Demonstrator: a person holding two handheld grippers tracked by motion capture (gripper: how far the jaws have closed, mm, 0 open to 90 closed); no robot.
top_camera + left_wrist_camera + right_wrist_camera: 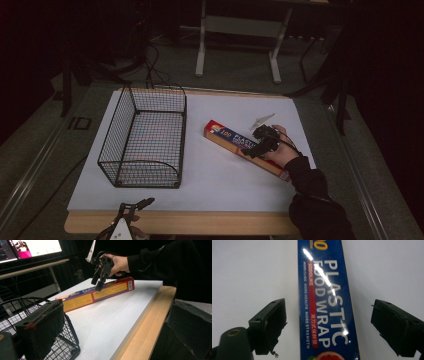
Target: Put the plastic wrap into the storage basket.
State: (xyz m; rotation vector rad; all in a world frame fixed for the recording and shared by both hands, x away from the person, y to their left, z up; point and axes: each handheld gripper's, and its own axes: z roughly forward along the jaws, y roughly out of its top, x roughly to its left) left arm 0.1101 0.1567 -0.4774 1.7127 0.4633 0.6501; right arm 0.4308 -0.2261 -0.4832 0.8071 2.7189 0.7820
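Black jaws: the right gripper (261, 142) is spread wide, one jaw either side of the plastic wrap box (325, 305), not yet touching it.
Box: flat on the white table (220, 175), directly beneath.
Wire basket (145, 137): well off to its left, holding nothing.
Left gripper (131, 210): idle at the near edge, jaws apart.
Progress: apparently early; grasp pending.

Plastic wrap box (245, 147), long, blue top w/ orange sides, lies flat diagonally on my white tabletop (210, 185), beside wire basket (145, 137).

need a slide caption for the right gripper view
Open hand-held gripper poised above a blue plastic food wrap box lying on the white table.
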